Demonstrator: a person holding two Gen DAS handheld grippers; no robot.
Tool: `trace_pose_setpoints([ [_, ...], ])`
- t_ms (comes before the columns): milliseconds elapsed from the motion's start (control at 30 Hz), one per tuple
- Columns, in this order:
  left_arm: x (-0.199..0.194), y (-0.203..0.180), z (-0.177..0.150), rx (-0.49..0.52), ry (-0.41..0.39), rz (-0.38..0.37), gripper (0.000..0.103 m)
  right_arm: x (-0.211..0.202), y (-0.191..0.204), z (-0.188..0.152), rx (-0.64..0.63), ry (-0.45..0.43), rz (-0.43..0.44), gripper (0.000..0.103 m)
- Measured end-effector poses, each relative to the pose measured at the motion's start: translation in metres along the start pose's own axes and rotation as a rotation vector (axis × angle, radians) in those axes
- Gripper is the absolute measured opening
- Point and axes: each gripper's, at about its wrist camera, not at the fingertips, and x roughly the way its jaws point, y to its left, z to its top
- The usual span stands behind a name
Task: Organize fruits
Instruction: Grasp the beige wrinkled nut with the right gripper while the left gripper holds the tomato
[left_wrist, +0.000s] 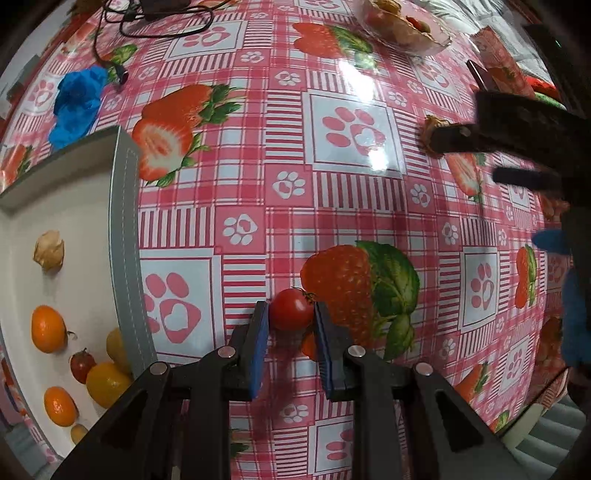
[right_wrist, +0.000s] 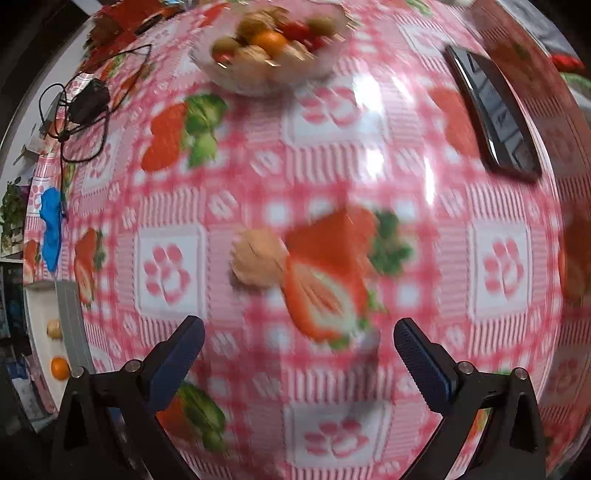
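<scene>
**Tomato in the left tongs, husked fruit waiting for the right**

On the glossy, strawberry-and-paw-print tablecloth (left_wrist: 354, 206), the left gripper (left_wrist: 291, 325) has its blue-padded fingers (left_wrist: 260, 339) drawn narrow around a small red cherry tomato (left_wrist: 291, 309). Both pads press the tomato's sides, a grip suited to a smooth, round, slightly soft fruit that would roll if nudged. It appears to be held just above the cloth, with a reddish reflection beneath it, though the fisheye angle makes the height uncertain.

Just to the left lies the white tray (left_wrist: 92, 229) with a grey stitched rim, where the sorted fruit sits: a papery, tan husked fruit (left_wrist: 48, 250), two orange kumquat-like fruits (left_wrist: 48, 328), a yellow tomato (left_wrist: 107, 382) and a small dark red one (left_wrist: 82, 365). The tray is near the left gripper, so the tomato likely goes there next.

The right gripper (right_wrist: 299, 347) hangs with its jaws spread wide and empty, pointed at a tan, wrinkled husked fruit (right_wrist: 256, 258) lying loose on the cloth ahead. That view is motion-blurred, so details are soft. Its light, crinkly shell calls for a gentle close.

Further back stands the clear glass bowl (right_wrist: 236, 79) holding the mixed fruit still to sort. A dark phone (right_wrist: 493, 118), a black cable and charger (right_wrist: 86, 101) and a crumpled blue glove (left_wrist: 75, 105) lie well apart from the work.
</scene>
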Motion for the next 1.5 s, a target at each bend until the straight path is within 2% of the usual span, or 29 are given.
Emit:
trace_pose_setpoints([
  [33,-0.002,0.004,-0.004,-0.004,0.0,-0.001,0.027,0.0,0.005,0.007,-0.009,-0.007,0.005,0.089],
  [67,-0.001,0.004,-0.003,-0.007,0.001,0.0,0.027,0.002,0.009,0.014,-0.018,-0.005,0.005,0.086],
  [200,-0.001,0.009,-0.007,-0.016,0.001,0.0,0.027,0.014,0.022,0.032,-0.041,0.003,-0.017,0.085],
  [233,-0.001,0.008,-0.005,-0.018,0.001,-0.001,0.027,0.015,0.024,0.033,-0.047,-0.001,-0.024,0.08],
  [367,0.0,0.006,-0.002,-0.017,0.005,0.002,0.027,0.018,0.039,0.041,-0.085,-0.02,-0.059,0.052],
  [400,0.0,0.006,-0.003,-0.016,0.005,0.003,0.027,0.017,0.041,0.042,-0.089,-0.026,-0.062,0.039],
  [433,0.0,0.007,-0.003,-0.015,0.005,0.004,0.027,0.015,0.04,0.039,-0.088,-0.029,-0.055,0.031],
  [500,0.0,0.007,-0.005,-0.01,0.005,0.007,0.027,0.014,0.04,0.038,-0.067,-0.024,-0.025,0.031],
  [533,-0.001,0.006,-0.004,-0.009,0.006,0.008,0.027,0.009,0.048,0.023,-0.062,-0.024,-0.02,0.031],
  [900,-0.003,-0.002,-0.012,0.008,0.03,0.018,0.027,-0.021,0.044,-0.045,-0.095,0.015,0.04,0.031],
  [1067,0.001,-0.009,-0.031,0.028,0.051,0.017,0.027,-0.021,0.036,-0.085,-0.085,0.047,0.061,0.031],
  [1200,0.004,-0.011,-0.045,0.026,0.075,-0.018,0.027,-0.021,0.023,-0.119,-0.07,0.082,0.062,0.031],
  [1300,0.005,-0.008,-0.058,0.009,0.088,-0.045,0.027,-0.021,0.021,-0.134,-0.057,0.107,0.06,0.031],
  [1500,0.007,-0.006,-0.076,0.011,0.12,-0.042,0.027,-0.021,0.012,-0.165,-0.035,0.141,0.049,0.031],
])
